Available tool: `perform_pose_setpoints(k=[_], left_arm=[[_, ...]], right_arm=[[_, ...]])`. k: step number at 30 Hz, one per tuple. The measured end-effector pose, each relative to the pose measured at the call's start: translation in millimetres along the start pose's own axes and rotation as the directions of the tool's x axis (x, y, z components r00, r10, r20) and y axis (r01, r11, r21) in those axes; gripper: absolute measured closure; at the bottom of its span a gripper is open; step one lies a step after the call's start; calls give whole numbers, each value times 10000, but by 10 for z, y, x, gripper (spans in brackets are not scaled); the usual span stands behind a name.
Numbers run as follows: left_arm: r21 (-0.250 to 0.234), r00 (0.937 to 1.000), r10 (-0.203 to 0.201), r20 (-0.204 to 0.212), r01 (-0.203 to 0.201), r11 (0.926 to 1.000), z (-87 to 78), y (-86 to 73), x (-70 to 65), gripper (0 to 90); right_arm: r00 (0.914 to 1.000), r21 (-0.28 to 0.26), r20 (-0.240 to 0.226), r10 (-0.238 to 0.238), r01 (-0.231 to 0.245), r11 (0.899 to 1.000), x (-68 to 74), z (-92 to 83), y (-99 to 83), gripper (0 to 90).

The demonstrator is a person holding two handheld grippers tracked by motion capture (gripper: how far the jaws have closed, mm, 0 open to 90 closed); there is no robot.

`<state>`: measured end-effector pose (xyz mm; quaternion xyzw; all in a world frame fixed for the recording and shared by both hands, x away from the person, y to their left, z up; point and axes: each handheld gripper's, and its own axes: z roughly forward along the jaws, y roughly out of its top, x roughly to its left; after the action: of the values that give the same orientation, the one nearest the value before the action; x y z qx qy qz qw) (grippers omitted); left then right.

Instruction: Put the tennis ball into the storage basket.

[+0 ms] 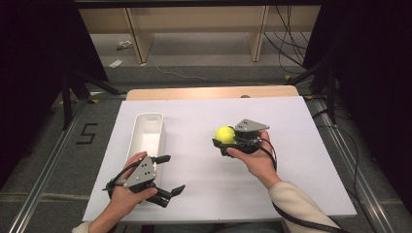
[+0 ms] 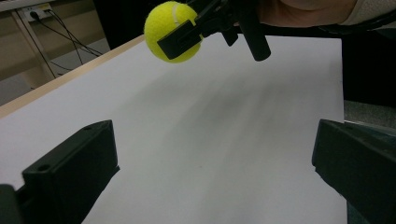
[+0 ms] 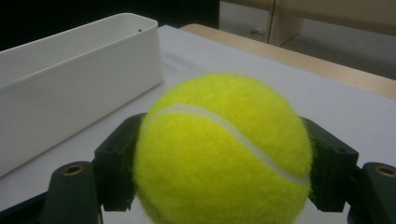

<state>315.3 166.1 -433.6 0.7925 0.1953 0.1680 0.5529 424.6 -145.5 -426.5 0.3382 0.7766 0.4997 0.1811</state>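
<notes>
Right gripper [image 1: 224, 141] clamping yellow tennis ball [image 1: 225, 134] between both jaws, holding it lifted above the white table sheet [image 1: 291, 160] near its middle — right of the white bin [image 1: 148, 133]. Left gripper [image 1: 167, 174] sitting wide apart, gripping nothing — hovering near the front edge, beside the bin's near end.

Each gripper is built of black parts and topped by a grey three-cornered plate dotted with small screws. The left gripper [image 1: 170, 174] ends in two blocky black jaws with round screw holes behind the fingertips. A black cable trails from the right gripper [image 1: 224, 143], past a cream sleeve [image 1: 296, 204]
</notes>
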Motion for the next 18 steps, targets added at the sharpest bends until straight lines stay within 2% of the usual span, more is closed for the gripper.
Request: perform_pose_setpoints(k=[18], left_arm=[[0,10000,8,-6,-8,10000,-4,0,3,0]], right_arm=[[10000,-7,-84,-14,14,10000,34,40,23,265]])
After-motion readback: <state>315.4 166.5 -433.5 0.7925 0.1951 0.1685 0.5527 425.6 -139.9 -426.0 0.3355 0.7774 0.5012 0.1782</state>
